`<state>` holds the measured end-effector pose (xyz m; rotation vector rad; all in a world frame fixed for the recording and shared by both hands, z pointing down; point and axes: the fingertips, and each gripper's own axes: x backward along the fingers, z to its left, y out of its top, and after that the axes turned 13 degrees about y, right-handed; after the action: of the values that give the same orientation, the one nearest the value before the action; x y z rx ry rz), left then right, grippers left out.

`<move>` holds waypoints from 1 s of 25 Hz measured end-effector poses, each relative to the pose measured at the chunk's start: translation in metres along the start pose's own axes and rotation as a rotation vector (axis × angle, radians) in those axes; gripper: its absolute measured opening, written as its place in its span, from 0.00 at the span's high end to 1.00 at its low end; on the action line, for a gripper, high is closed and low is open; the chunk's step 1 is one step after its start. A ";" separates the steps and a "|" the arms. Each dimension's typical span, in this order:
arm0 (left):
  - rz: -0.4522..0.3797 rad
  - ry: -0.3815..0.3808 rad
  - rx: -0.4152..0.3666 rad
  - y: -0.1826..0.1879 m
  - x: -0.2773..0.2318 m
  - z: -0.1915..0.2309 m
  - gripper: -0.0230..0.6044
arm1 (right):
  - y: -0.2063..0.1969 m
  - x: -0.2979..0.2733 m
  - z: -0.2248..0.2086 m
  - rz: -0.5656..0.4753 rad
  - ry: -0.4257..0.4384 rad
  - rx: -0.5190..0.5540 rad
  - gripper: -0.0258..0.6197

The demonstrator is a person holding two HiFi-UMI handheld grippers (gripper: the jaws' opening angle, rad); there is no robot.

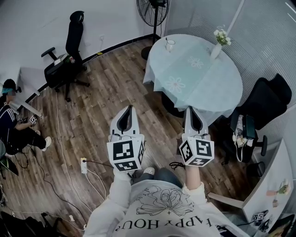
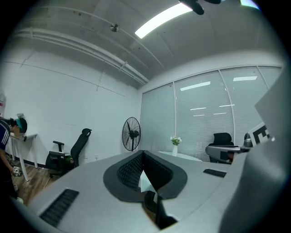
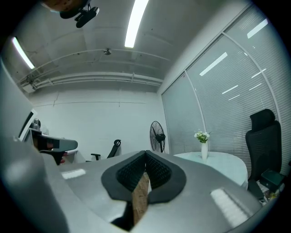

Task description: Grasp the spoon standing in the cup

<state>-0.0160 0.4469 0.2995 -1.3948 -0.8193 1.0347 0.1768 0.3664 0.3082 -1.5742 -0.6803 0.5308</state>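
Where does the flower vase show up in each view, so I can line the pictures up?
Head view: flower vase at upper right, near the far edge of the round table.
Left gripper view: small, just right of centre.
Right gripper view: right of centre, on the table.
Shared landmark: the standing fan, left of the vase in all three views.
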 end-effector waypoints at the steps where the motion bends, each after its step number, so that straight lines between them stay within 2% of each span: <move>1: -0.001 -0.005 -0.002 0.000 -0.002 0.001 0.95 | -0.001 -0.001 0.001 0.002 -0.002 0.001 0.94; 15: 0.013 -0.003 0.000 -0.011 -0.047 0.002 0.95 | -0.021 -0.035 -0.027 0.036 -0.014 -0.017 0.94; 25: 0.010 0.031 -0.006 -0.004 -0.134 -0.013 0.95 | -0.027 -0.112 -0.085 0.035 0.011 -0.025 0.94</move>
<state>-0.0526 0.3187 0.3196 -1.4178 -0.7938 1.0168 0.1516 0.2292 0.3385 -1.6139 -0.6546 0.5408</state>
